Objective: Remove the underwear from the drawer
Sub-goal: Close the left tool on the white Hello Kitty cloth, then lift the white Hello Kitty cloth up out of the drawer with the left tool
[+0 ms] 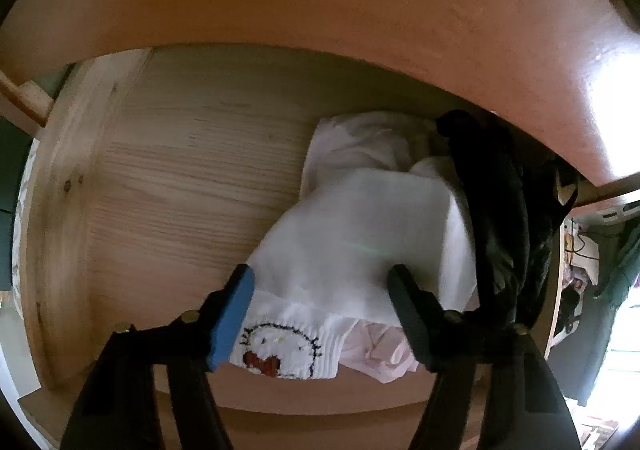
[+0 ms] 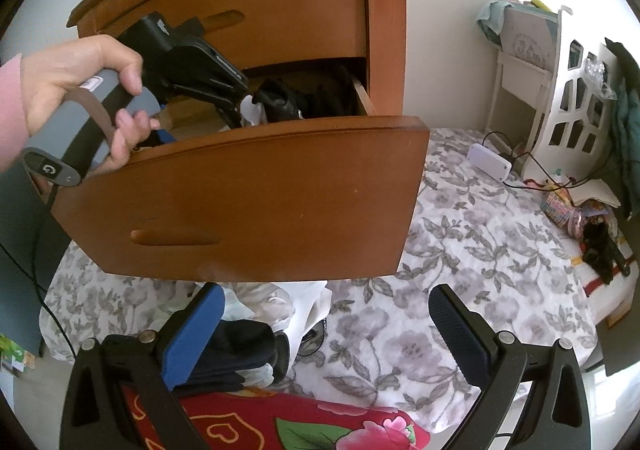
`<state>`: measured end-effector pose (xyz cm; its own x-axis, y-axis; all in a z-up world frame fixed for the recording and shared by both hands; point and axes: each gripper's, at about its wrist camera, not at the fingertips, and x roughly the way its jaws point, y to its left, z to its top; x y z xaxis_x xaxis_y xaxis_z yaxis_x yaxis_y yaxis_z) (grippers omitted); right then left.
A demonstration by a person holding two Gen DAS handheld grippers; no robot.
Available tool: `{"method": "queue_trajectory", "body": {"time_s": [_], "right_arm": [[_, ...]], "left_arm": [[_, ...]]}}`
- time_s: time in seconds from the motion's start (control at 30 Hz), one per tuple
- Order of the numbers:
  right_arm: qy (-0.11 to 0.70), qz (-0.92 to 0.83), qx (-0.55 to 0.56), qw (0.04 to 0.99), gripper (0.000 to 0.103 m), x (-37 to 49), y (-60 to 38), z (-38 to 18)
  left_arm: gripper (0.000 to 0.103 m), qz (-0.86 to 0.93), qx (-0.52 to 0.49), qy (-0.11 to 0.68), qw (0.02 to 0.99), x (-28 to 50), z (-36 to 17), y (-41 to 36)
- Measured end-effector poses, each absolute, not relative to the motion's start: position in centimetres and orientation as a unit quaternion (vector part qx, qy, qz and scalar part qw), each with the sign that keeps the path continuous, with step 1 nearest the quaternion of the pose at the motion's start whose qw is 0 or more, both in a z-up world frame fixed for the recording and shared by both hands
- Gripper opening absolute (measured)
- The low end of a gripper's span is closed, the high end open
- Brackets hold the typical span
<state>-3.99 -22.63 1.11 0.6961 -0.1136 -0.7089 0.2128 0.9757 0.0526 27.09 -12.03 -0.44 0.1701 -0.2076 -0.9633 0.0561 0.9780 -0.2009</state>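
The wooden drawer [image 1: 168, 170] is pulled out. Inside lies white underwear [image 1: 352, 226] with an embroidered cartoon cat [image 1: 280, 346], over a pale pink garment [image 1: 384, 350]. A black garment [image 1: 500, 210] is bunched to its right. My left gripper [image 1: 320, 270] is open, and its fingers straddle the white underwear. In the right wrist view a hand [image 2: 76, 86] holds that tool as it reaches over the drawer front [image 2: 248, 202], with the black garment [image 2: 288, 98] showing inside. My right gripper [image 2: 326, 294] hangs open and empty below the drawer front, above the bed.
The upper drawer [image 2: 260, 10] of the chest is shut. On the floral bedspread [image 2: 460, 250] under the drawer lie a dark folded garment [image 2: 240, 346], white clothes [image 2: 280, 302] and a red floral cloth [image 2: 260, 422]. A white box with cables [image 2: 490, 166], a white shelf [image 2: 560, 102] and toys stand at the right.
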Motion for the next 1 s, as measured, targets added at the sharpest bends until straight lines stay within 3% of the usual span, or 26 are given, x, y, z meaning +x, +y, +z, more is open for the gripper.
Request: {"method": "queue_trajectory", "body": {"time_s": [0.3,0.67,1.0], "right_arm": [[0.381,-0.087,0.070,0.918,0.103,-3.9,-22.7,1.0],[0.381,-0.087,0.072,0.918,0.103,-3.9,-22.8,1.0],[0.381,-0.087,0.072,0.918,0.103,-4.0,-22.8,1.0]], "left_arm": [[0.050,-0.103,-0.049,0.654,0.748,28.0,-1.4,-13.2],[0.018,-0.101,-0.034,0.649,0.754,28.1,-1.0,-12.4],[0.008,-0.105,-0.033,0.632,0.768,26.6,-1.2,-11.0]]}}
